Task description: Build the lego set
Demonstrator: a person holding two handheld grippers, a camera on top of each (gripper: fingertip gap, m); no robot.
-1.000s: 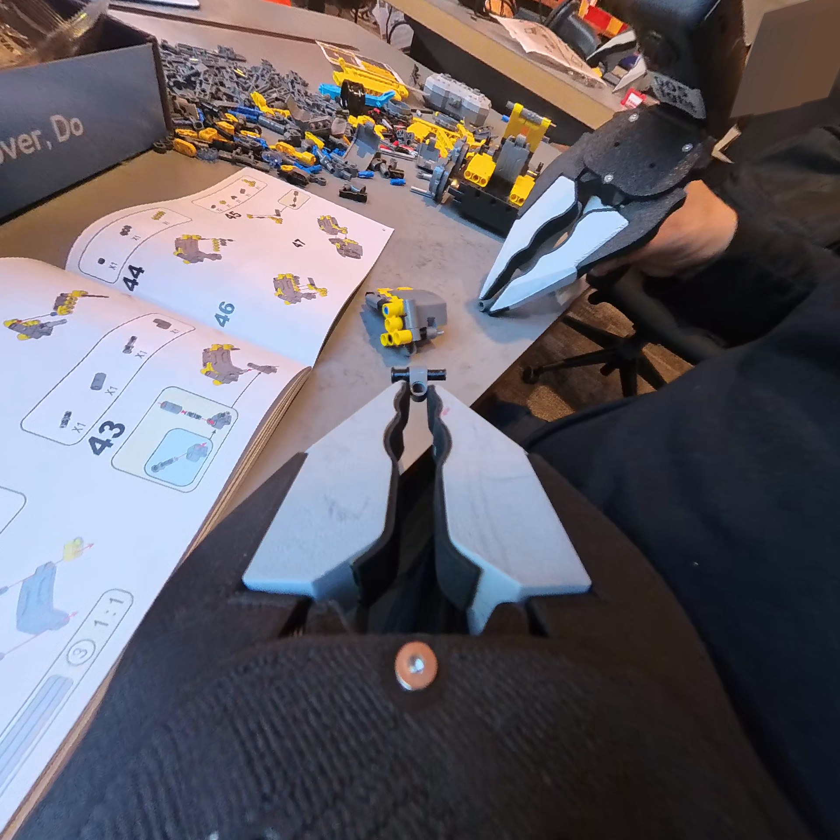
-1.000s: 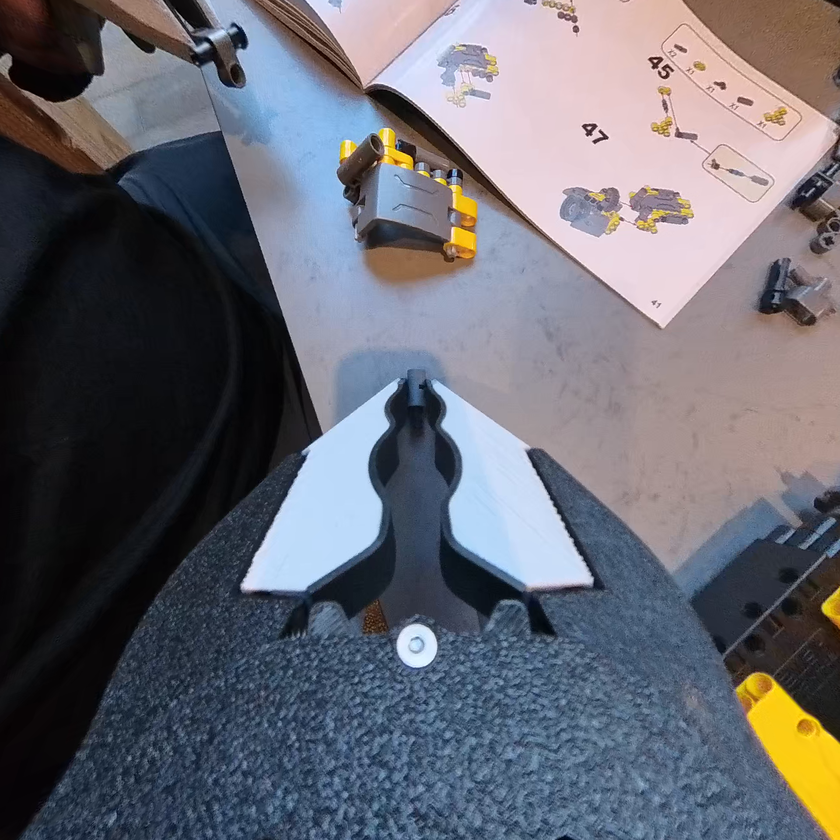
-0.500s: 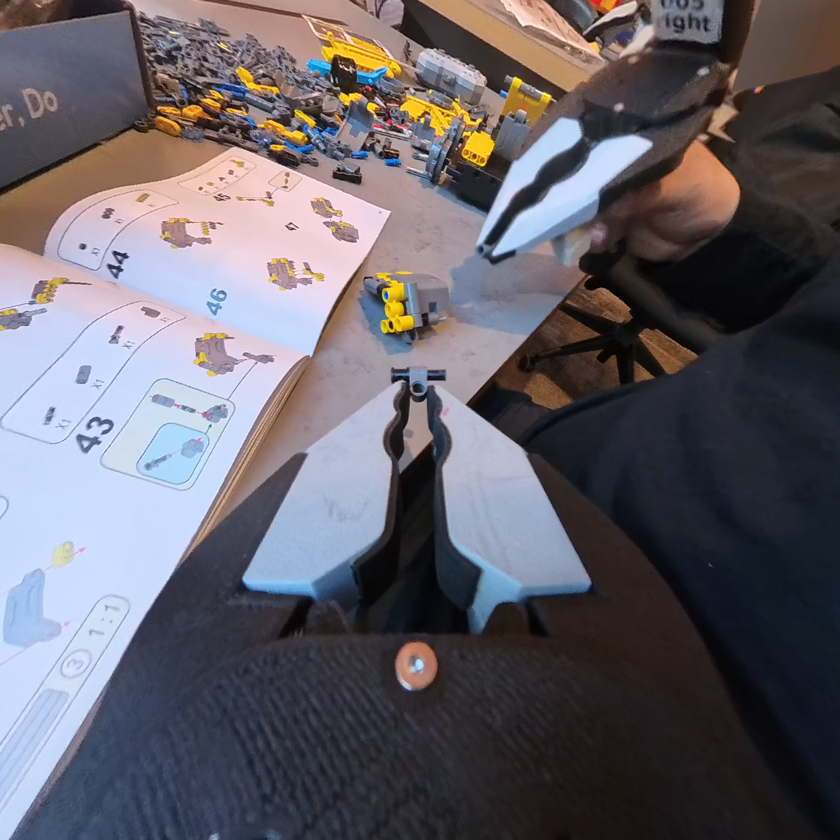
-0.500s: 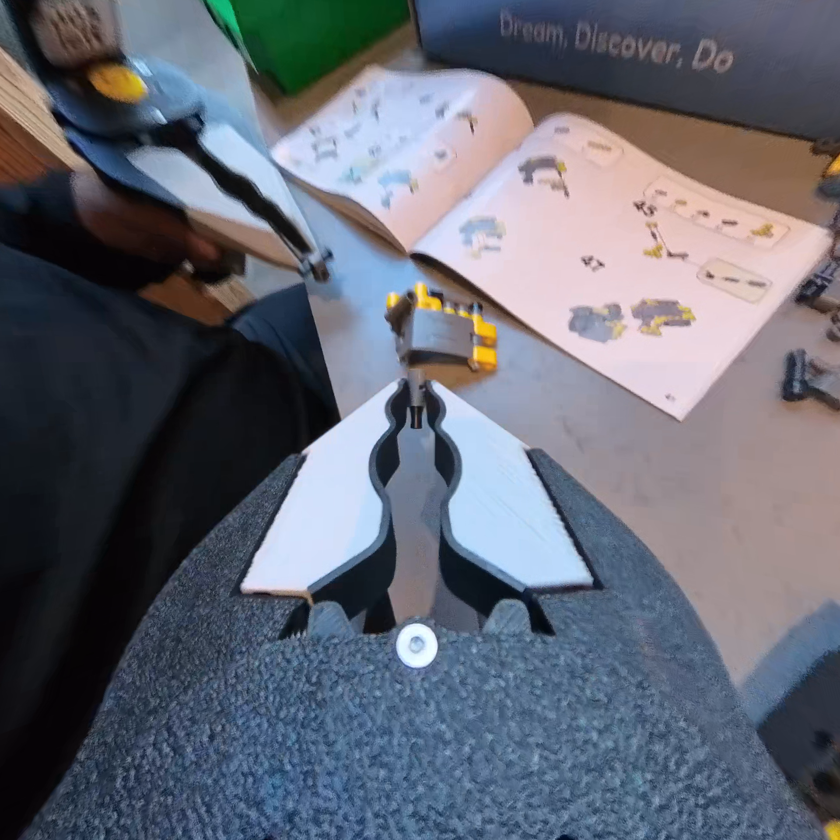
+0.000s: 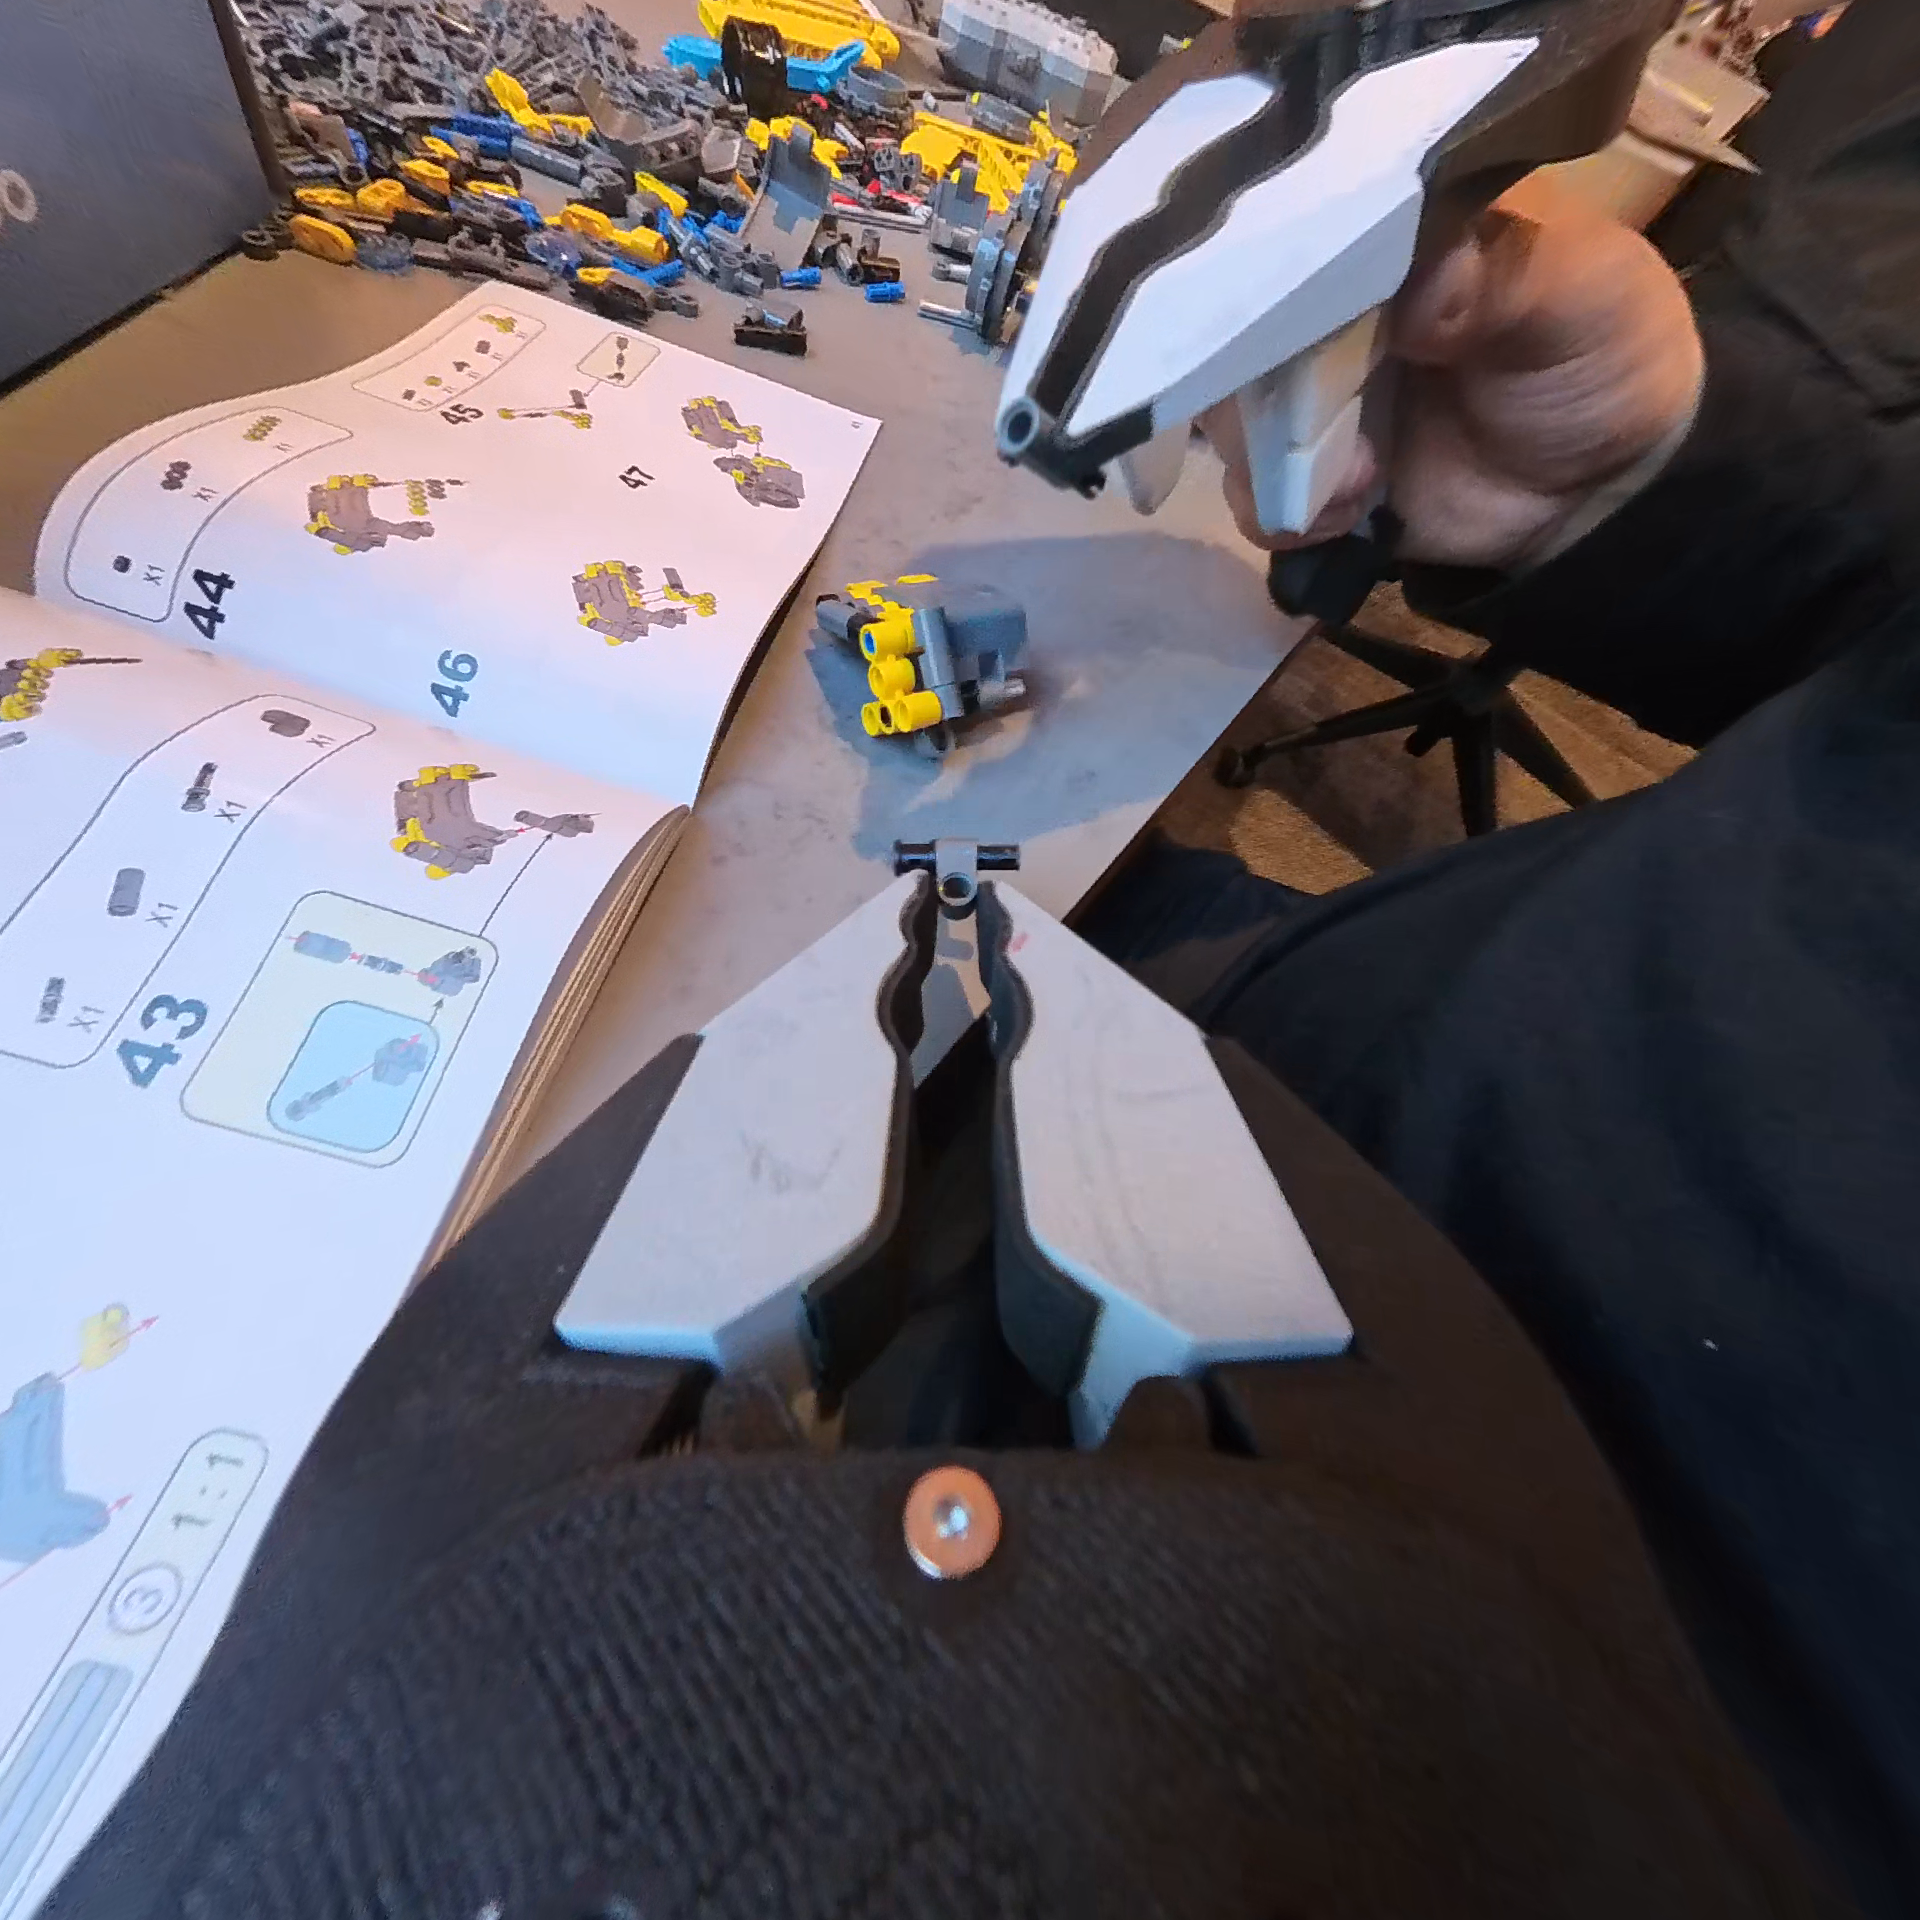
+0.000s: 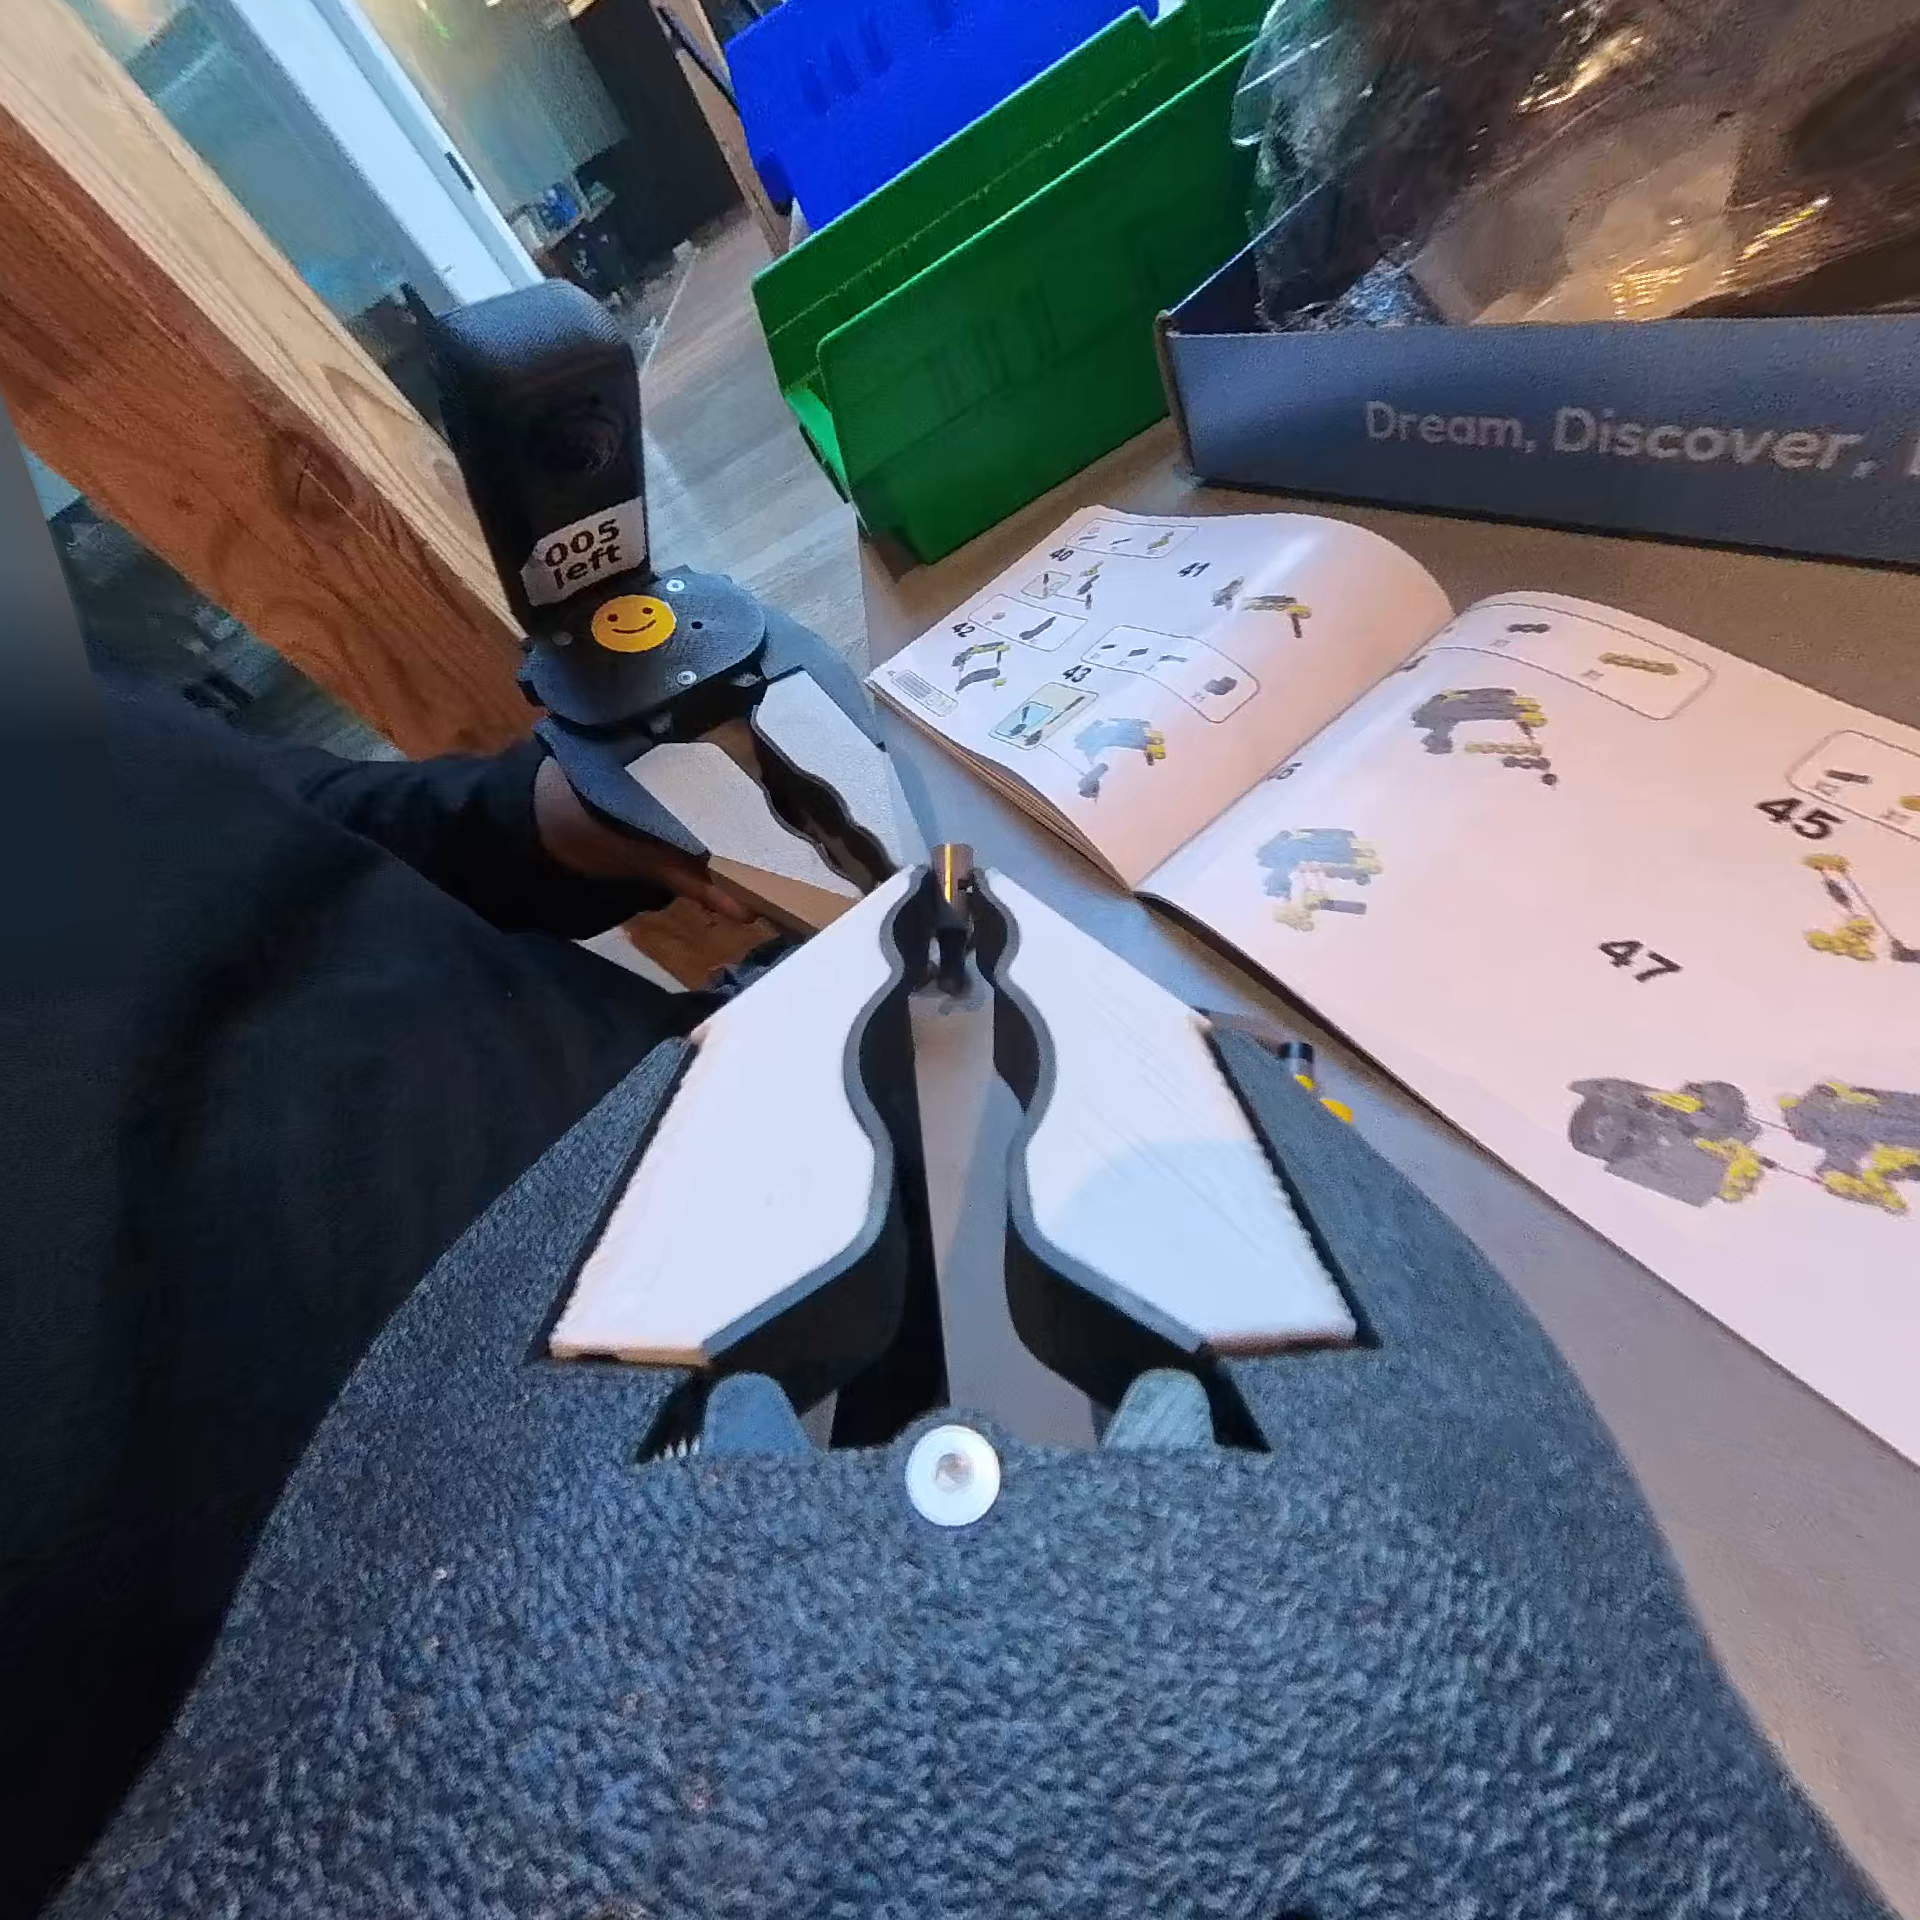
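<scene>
Left tongs [image 5: 954, 883] clenched on a small grey connector [image 5: 956, 860] with a black pin across its tip, held over the bench [image 5: 1132, 623] edge. Right tongs [image 6: 948, 894] clenched on a short grey tube [image 6: 945, 868], raised above the bench near the left tongs. Grey-yellow assembly [image 5: 925, 665] lies on the bench between them, beside the open manual [image 5: 436, 582]. Loose-parts pile [image 5: 644, 145] behind.

Both wrist cameras look forward along their own fingers, close above the open instruction booklet [image 5: 436, 582] [image 6: 1455, 831]. The left faces the table's far brick pile, the right looks back across the booklet; both show it.
</scene>
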